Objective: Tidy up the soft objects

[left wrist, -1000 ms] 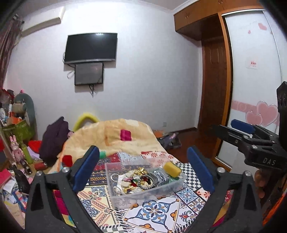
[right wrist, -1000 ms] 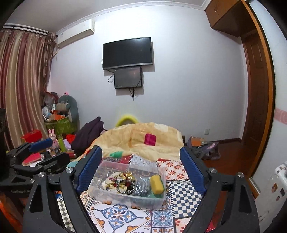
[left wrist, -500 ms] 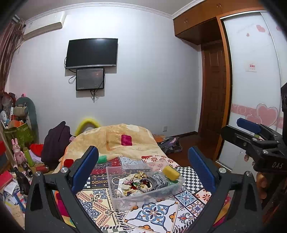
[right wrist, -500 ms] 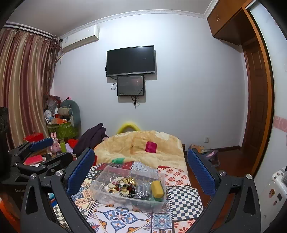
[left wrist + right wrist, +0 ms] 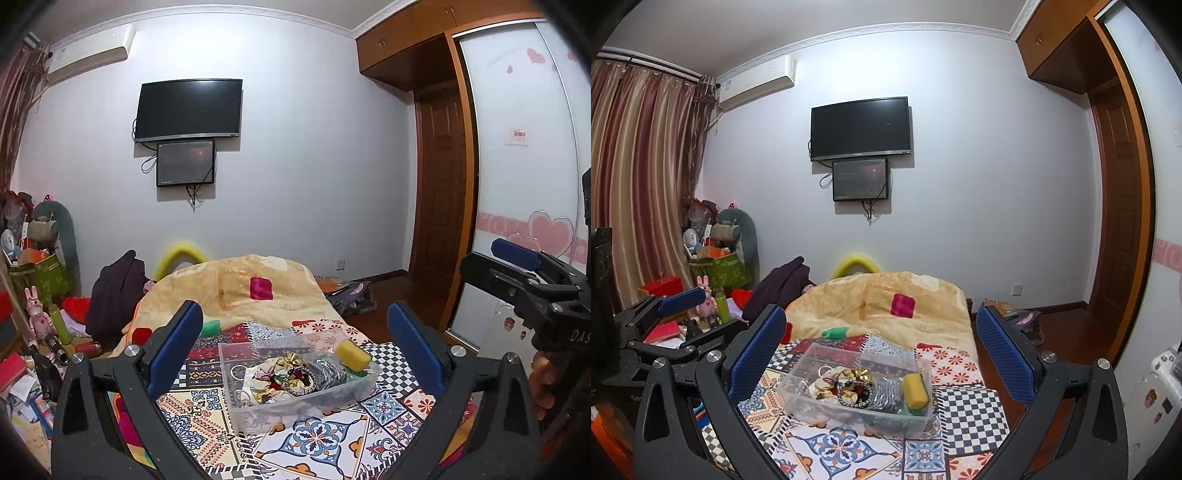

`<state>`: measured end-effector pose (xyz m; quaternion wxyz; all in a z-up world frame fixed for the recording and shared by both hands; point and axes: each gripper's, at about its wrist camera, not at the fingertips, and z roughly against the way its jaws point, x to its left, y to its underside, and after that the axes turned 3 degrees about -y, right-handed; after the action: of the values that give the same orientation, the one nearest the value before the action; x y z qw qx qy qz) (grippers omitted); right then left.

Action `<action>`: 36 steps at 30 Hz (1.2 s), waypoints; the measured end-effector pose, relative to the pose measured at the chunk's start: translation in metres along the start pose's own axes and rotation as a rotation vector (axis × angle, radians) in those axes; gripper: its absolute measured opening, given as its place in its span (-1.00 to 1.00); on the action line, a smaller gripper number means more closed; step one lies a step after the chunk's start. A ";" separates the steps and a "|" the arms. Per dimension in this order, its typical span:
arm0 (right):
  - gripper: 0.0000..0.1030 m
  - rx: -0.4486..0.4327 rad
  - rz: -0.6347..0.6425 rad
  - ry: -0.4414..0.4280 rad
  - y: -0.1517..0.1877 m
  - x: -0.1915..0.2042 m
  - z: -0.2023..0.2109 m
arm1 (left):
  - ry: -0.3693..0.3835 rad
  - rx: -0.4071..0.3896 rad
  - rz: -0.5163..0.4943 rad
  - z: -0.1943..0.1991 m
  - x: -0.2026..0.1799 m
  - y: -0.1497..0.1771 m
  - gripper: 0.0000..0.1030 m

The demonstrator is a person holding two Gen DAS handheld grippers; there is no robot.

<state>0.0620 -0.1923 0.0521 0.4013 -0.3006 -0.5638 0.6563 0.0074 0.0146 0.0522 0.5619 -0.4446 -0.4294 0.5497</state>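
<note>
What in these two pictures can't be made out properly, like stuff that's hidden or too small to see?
- Clear plastic box: the tangled fabric pieces overlap in both views, so they cannot be counted.
- Green item: mostly hidden under the yellow sponge in the right view.
- Left tool and right tool: both open and empty; the bottom edge cuts off their handles.
- Wardrobe sticker: print too small.

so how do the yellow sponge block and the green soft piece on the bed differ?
The yellow sponge block sits inside the clear plastic bin; the green soft piece lies outside it, farther back at the quilt's edge. The sponge looks bigger and blockier; the green piece looks smaller and rounder. Neither is held.
</note>
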 end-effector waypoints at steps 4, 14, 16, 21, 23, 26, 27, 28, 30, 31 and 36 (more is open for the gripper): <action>1.00 0.000 0.001 -0.001 -0.001 0.000 0.001 | -0.001 0.003 -0.003 -0.001 0.000 0.001 0.97; 1.00 -0.001 -0.001 -0.007 -0.003 -0.002 0.002 | 0.005 0.006 0.002 -0.001 -0.001 0.001 0.97; 1.00 0.000 -0.001 -0.008 -0.003 -0.002 0.002 | 0.005 0.006 0.002 -0.002 -0.002 0.000 0.98; 1.00 0.002 -0.002 -0.010 -0.003 -0.002 0.001 | 0.012 0.008 0.007 -0.001 -0.002 0.000 0.98; 1.00 0.005 -0.002 -0.011 -0.004 -0.002 0.001 | 0.012 0.008 0.005 0.000 -0.002 0.000 0.98; 1.00 0.010 -0.006 -0.013 -0.003 -0.004 0.000 | 0.012 0.008 0.006 0.000 -0.002 0.000 0.98; 1.00 0.011 -0.008 -0.014 -0.004 -0.004 0.000 | 0.012 0.007 0.007 0.000 -0.002 0.000 0.98; 1.00 0.012 -0.009 -0.013 -0.003 -0.004 0.000 | 0.016 0.006 0.008 0.000 -0.002 0.000 0.98; 1.00 0.013 -0.011 -0.012 -0.003 -0.004 0.000 | 0.024 0.009 0.010 0.000 -0.002 0.000 0.98; 1.00 0.014 -0.011 -0.012 -0.003 -0.005 0.000 | 0.025 0.011 0.011 0.000 -0.002 0.000 0.98; 1.00 0.020 -0.015 -0.014 -0.002 -0.006 -0.002 | 0.031 0.018 0.008 -0.002 -0.003 0.001 0.98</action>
<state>0.0668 -0.1961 0.0532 0.4054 -0.2878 -0.5621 0.6610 0.0091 0.0120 0.0503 0.5702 -0.4497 -0.4138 0.5490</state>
